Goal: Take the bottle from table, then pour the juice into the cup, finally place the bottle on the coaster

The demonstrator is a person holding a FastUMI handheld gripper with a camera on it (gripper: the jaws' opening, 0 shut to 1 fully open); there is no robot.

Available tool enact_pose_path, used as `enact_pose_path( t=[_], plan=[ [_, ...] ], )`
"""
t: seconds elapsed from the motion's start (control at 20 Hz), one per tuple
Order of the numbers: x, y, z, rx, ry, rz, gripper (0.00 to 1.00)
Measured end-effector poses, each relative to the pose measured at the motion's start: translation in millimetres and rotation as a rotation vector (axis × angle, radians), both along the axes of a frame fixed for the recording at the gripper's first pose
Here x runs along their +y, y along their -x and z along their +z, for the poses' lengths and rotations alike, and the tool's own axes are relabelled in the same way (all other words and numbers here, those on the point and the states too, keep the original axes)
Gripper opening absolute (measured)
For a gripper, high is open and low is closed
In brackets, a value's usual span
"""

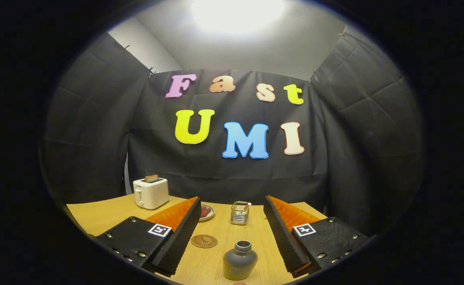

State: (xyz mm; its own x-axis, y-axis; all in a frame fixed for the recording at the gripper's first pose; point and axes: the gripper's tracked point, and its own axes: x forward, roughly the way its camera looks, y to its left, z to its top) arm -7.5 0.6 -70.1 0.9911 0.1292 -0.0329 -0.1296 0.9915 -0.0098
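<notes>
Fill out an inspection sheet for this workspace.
Surface: wooden table, level.
Job's things: grey bottle upright between the fingers, untouched; round coaster just beyond it; glass cup farther back.
Clutter: white toaster with a slice of toast sticking up; small plate of food partly behind one finger.
Grippers: hand-held gripper open, fingers wide either side of the bottle.
Cables: nothing seen.
Surroundings: black cloth walls, bright ceiling light.

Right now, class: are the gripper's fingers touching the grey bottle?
Apart. The gripper view shows the gripper open, with bare table visible between each finger and the grey bottle.
</notes>
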Motion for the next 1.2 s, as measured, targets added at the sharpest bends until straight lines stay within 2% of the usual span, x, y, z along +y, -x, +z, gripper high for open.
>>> enact_pose_path(
  t=[0.45,1.2],
  plan=[
    [-10.2,-11.5,-61.6,0.113,-0.020,-0.001,0.96],
    [-10.5,-4.3,-144.6,0.273,-0.010,0.012,0.96]
  ],
)
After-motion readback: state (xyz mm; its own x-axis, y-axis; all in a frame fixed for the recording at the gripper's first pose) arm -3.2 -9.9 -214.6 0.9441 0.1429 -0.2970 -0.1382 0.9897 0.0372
